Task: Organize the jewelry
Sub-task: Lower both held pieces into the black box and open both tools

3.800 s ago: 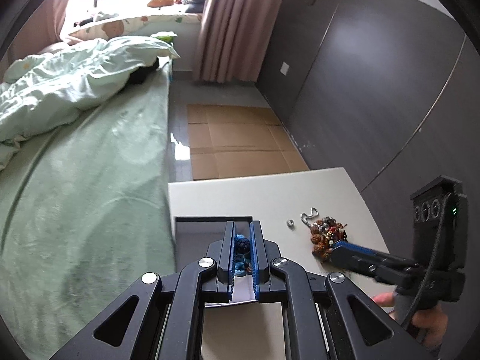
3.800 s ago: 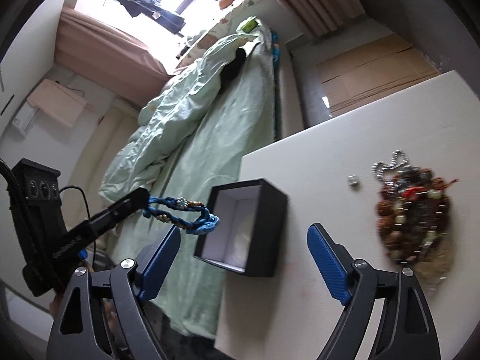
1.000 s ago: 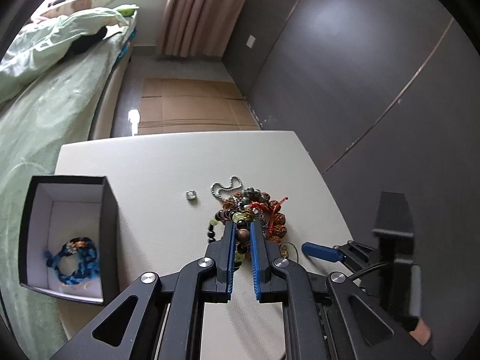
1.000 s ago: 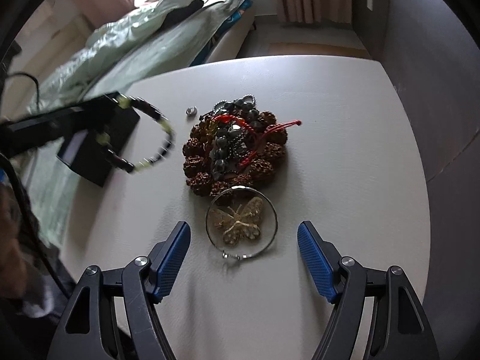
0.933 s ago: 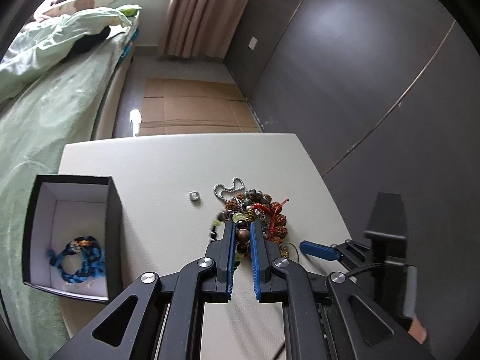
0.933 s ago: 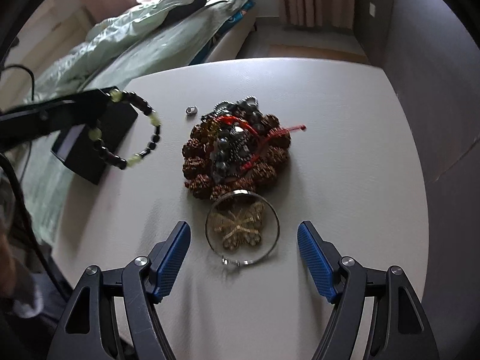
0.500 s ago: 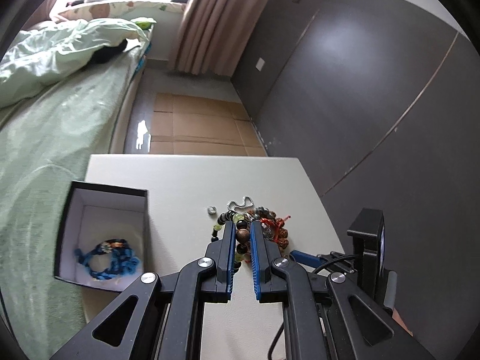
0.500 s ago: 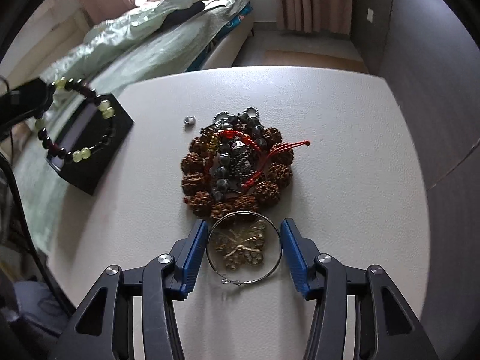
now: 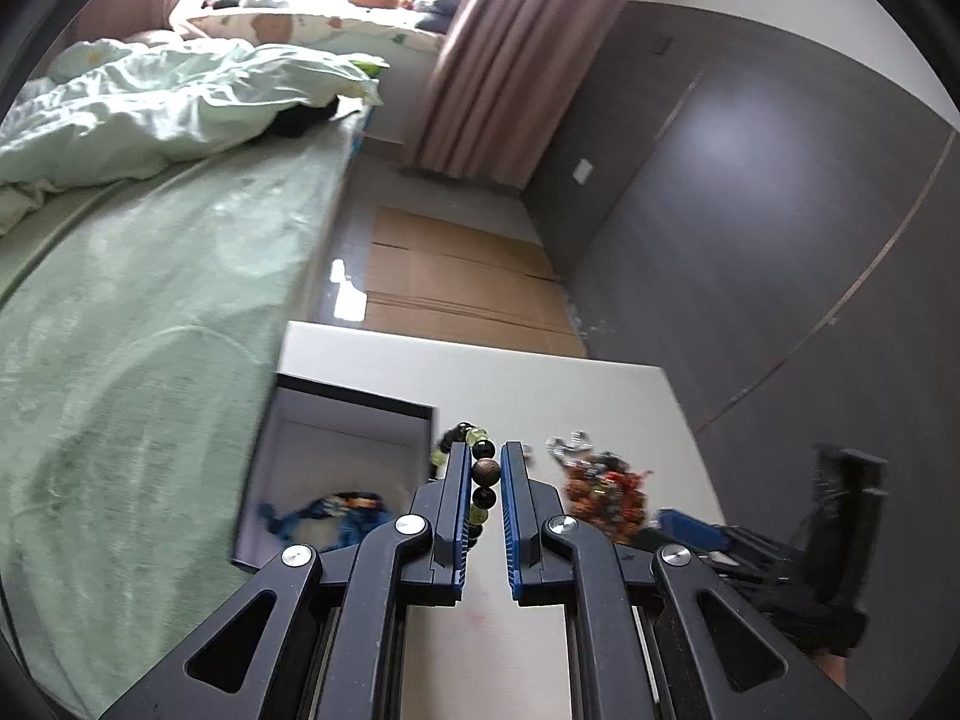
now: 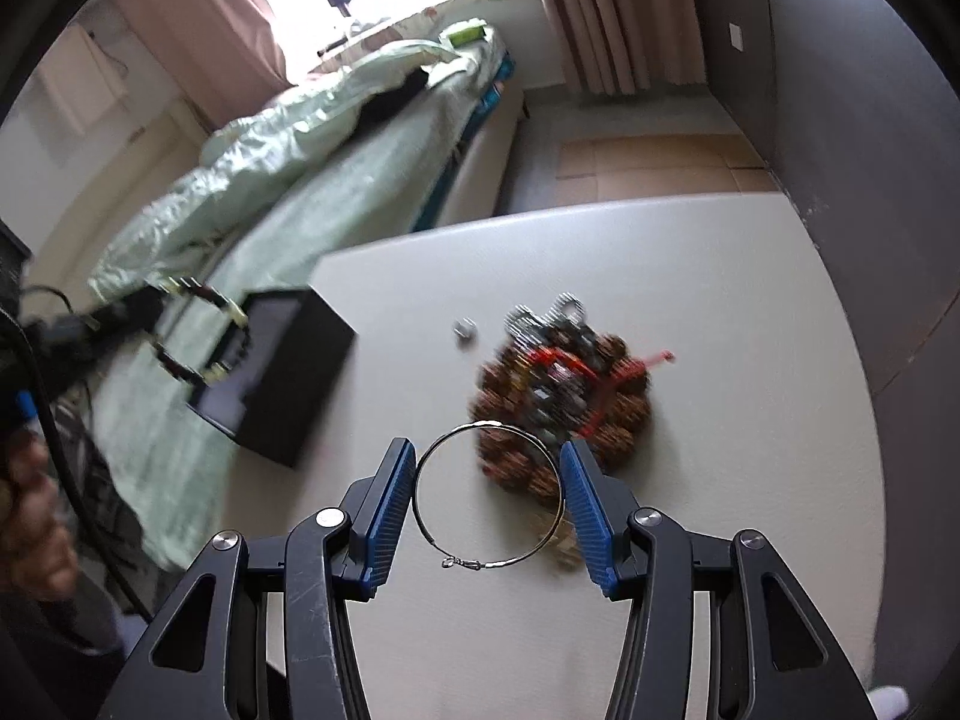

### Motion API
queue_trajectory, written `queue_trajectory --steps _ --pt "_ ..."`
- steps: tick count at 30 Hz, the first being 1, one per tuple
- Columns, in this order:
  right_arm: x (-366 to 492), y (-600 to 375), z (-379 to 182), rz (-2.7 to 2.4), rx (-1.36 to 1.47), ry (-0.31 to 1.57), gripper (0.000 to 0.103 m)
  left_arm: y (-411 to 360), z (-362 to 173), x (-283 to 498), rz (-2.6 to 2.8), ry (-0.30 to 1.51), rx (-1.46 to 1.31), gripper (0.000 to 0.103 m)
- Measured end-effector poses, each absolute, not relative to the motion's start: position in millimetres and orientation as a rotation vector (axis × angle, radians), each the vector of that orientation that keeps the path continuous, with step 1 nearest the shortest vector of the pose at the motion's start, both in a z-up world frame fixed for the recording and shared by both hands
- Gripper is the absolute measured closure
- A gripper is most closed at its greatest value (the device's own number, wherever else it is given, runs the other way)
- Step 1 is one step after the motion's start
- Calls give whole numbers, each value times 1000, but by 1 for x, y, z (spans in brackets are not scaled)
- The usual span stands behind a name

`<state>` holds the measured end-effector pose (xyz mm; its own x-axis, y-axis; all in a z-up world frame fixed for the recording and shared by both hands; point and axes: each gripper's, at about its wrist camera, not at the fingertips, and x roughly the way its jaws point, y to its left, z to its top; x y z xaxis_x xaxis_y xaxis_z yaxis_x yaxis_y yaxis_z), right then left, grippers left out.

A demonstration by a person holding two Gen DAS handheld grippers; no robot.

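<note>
My left gripper (image 9: pixel 483 457) is shut on a bracelet of dark and yellow-green beads (image 9: pixel 485 471) and holds it in the air at the right rim of the black box (image 9: pixel 354 399). A blue woven bracelet (image 9: pixel 342 513) lies in the box's white inside. In the right wrist view the left gripper (image 10: pixel 153 300) dangles the bead bracelet (image 10: pixel 231 315) over the box (image 10: pixel 300 372). My right gripper (image 10: pixel 489 498) is shut across a thin wire hoop (image 10: pixel 462 564), lifted off the table just in front of the jewelry pile (image 10: pixel 564 396). A blurred gold pendant (image 10: pixel 555 537) hangs under the hoop.
A small silver ring (image 10: pixel 463 328) and a silver chain (image 9: pixel 567 443) lie by the pile on the white table (image 10: pixel 720 312). A green-sheeted bed (image 9: pixel 150 312) runs along the table's left edge. A dark wall panel (image 9: pixel 780 240) stands to the right. A hand (image 10: pixel 30 516) holds the left gripper.
The left gripper carried the bead bracelet from over the pile leftward to the box. The right gripper closed from wide onto the wire hoop and raised it off the table.
</note>
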<state>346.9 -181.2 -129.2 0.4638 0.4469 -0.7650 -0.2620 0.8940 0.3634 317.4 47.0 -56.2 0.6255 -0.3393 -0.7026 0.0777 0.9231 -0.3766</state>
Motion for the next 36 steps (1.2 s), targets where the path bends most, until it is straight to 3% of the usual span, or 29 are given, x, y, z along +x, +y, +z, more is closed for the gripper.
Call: queue_trajectory --steps 9,11,13,15,36 --pt "354 -136 -114 517 280 954 52 81 -72 332 -205 888 -437 92" --pt "355 -125 -112 539 293 950 52 88 -78 337 -197 916 -475 84" --pt "356 -116 -110 564 306 947 52 95 -81 337 -176 919 -506 55" --pt "358 -106 -109 587 321 943 52 100 -77 333 -154 890 -511 43" --pt "398 -27 -105 694 346 949 51 161 -70 311 4 823 -622 42"
